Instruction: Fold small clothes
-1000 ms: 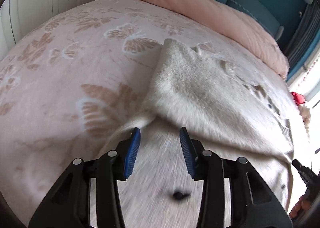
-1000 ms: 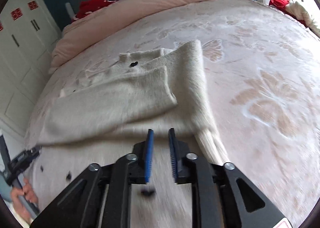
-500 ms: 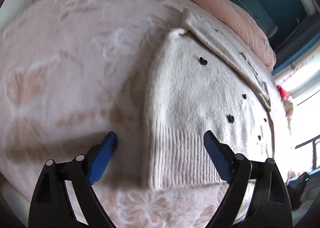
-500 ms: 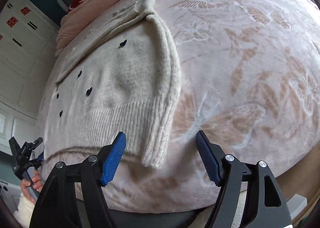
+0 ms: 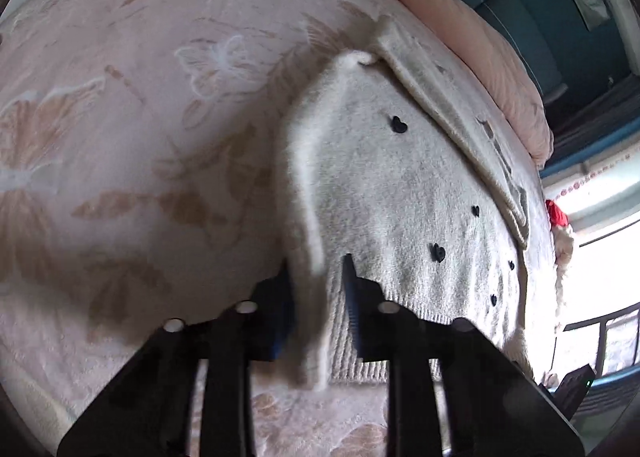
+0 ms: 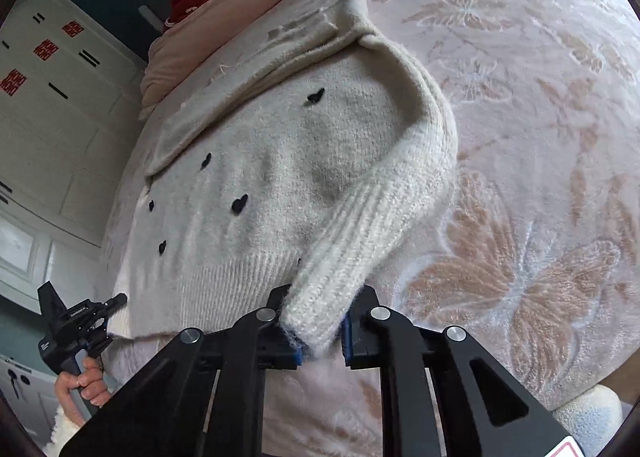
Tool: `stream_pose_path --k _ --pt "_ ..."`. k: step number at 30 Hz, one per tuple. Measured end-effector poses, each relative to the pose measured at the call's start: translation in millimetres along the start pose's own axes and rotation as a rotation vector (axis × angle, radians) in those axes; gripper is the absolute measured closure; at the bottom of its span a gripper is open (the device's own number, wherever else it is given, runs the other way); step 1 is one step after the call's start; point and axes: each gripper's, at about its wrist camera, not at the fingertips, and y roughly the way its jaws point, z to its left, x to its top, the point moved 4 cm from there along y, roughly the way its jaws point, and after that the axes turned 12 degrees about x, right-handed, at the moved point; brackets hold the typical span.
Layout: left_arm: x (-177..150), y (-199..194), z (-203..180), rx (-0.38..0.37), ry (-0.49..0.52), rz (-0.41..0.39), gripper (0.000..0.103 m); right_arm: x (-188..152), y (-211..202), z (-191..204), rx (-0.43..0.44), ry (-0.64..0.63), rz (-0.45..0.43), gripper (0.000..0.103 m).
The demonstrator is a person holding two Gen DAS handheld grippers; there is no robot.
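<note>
Premises: a bedroom in a private home. A bed [image 5: 120, 137] fills both views, covered with a pale pink spread bearing a butterfly pattern. A rolled pink duvet [image 6: 248, 5] lies along its far side, against a teal padded headboard [image 5: 520, 9]. White panelled wardrobe doors [image 6: 48, 105] (with red paper cut-outs stuck on) stand to the left. A bright window [image 5: 600, 257] is at the right.

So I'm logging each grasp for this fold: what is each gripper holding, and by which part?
Both are closing on the cream sweater: the left gripper on its bottom corner, the right gripper on a ribbed sleeve cuff.
</note>
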Motion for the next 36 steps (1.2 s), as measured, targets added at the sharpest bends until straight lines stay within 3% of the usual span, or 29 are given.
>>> stream_pose_path --k 3,6,12,20,22,23,25,26,27,28,30,31,32,34,36 --pt "-1.0 -16.6 8.3 0.027 0.026 -0.025 0.094 4.6 -19.2 23.3 -0.041 -0.107 -0.018 0.091" --pt "-10.2 -31.3 5.9 0.008 0.082 -0.027 0.096 5.4 -28.5 29.6 -0.082 -0.166 -0.004 0.092" --pt "-29.0 -54.8 12.7 -0.051 0.076 0.027 0.097 -9.0 -51.7 13.5 -0.082 -0.146 0.042 0.093" --pt "-84.0 -115.5 56.2 0.014 0.218 0.109 0.103 -92.0 -105.9 5.7 -0.134 -0.289 0.302 0.102" --pt "-98.9 -121.8 67.0 0.009 0.223 0.127 0.103 -104.8 -112.9 0.8 -0.132 -0.288 0.326 0.102" --pt "-103.8 -119.9 70.2 -0.008 0.204 0.137 0.103 -103.7 -114.5 -2.2 -0.152 -0.279 0.297 0.099" --pt "-103.2 -110.8 72.1 -0.024 0.144 0.137 0.096 -89.9 -111.7 -10.1 -0.142 -0.222 0.222 0.083" --pt "-98.4 -101.9 69.8 -0.032 0.104 0.134 0.074 -79.8 -106.7 -15.4 -0.126 -0.184 0.195 0.058" --pt "-91.5 -94.2 65.2 -0.027 0.086 0.121 0.052 -67.3 -100.3 -20.6 -0.114 -0.143 0.155 0.044" --pt "-85.6 -88.4 59.4 -0.025 0.078 0.095 0.046 -55.8 -94.9 -25.0 -0.110 -0.117 0.107 0.034" --pt "-70.3 -78.9 43.8 0.012 0.096 0.014 0.042 -36.1 -76.5 -32.3 -0.104 -0.071 0.062 0.034" --pt "-64.5 -74.2 37.4 0.028 0.106 -0.012 0.036 -29.9 -67.2 -35.3 -0.103 -0.046 0.058 0.034" --pt "-57.8 -66.8 31.1 0.043 0.118 -0.033 0.024 -23.7 -54.7 -41.8 -0.099 -0.016 0.061 0.034" --pt "-49.4 -50.3 28.6 0.083 0.109 -0.020 0.020 -17.8 -35.7 -48.2 -0.099 0.032 0.075 0.034" --pt "-43.3 -34.4 31.6 0.044 0.042 0.037 0.020 -13.7 -22.3 -48.6 -0.053 0.071 0.072 0.040"
